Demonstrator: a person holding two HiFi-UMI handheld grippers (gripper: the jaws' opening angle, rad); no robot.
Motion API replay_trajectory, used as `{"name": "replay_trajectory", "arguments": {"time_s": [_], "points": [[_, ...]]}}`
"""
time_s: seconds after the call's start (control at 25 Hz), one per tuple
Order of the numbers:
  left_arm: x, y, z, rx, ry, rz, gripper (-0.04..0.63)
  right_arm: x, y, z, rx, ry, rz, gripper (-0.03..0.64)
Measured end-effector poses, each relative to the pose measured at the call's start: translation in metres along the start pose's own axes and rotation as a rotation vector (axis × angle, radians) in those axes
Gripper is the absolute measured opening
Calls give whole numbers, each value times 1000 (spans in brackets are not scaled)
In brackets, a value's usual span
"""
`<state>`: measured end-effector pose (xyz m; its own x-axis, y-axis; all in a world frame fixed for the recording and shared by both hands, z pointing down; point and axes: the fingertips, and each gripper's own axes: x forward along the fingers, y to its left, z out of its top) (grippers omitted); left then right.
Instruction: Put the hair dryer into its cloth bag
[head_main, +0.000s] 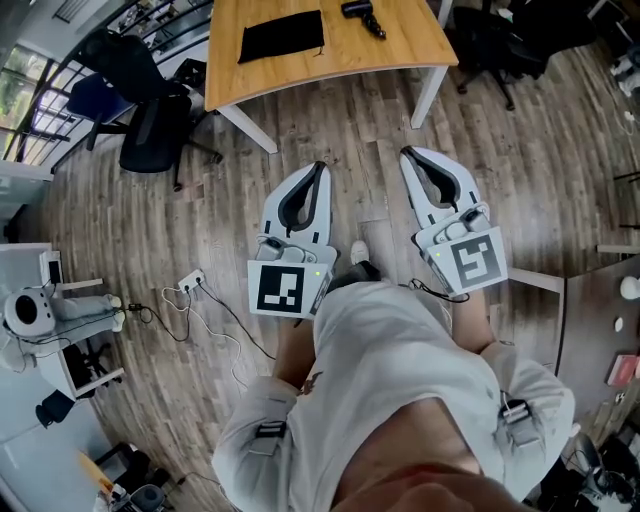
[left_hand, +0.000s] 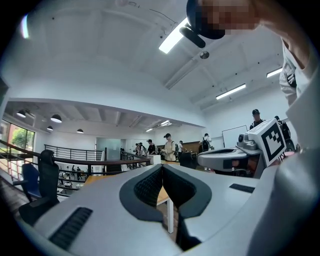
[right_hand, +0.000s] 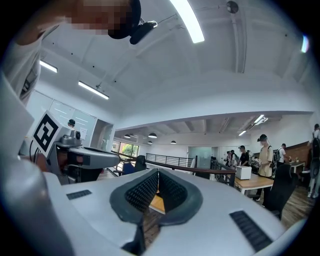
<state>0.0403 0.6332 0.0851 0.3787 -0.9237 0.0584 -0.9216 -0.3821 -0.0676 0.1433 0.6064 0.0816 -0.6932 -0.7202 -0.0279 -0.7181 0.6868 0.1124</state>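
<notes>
A black cloth bag (head_main: 281, 36) lies flat on the wooden table (head_main: 400, 45) far ahead of me. The black hair dryer (head_main: 362, 15) rests to its right on the same table. Both grippers are held level over the wood floor, well short of the table. My left gripper (head_main: 321, 165) is shut with nothing in it, its tips meeting (left_hand: 162, 166). My right gripper (head_main: 405, 152) is also shut and empty (right_hand: 158, 171). A strip of the table top (right_hand: 156, 202) shows between the right gripper's pads.
Black office chairs (head_main: 150, 120) stand left of the table, and another chair (head_main: 500, 40) to its right. A power strip with cables (head_main: 190, 282) lies on the floor at left. Several people (left_hand: 167, 147) stand in the distance by a railing (left_hand: 90, 161).
</notes>
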Motion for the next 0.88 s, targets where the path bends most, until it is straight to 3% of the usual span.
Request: {"name": "replay_trajectory", "arguments": {"time_s": [0.2, 0.88], "points": [[28, 36, 6, -1, -38, -27, 18, 42, -7, -2, -5, 13, -25, 21], [107, 116, -7, -41, -14, -75, 18, 146, -40, -15, -19, 56, -63, 21]]}}
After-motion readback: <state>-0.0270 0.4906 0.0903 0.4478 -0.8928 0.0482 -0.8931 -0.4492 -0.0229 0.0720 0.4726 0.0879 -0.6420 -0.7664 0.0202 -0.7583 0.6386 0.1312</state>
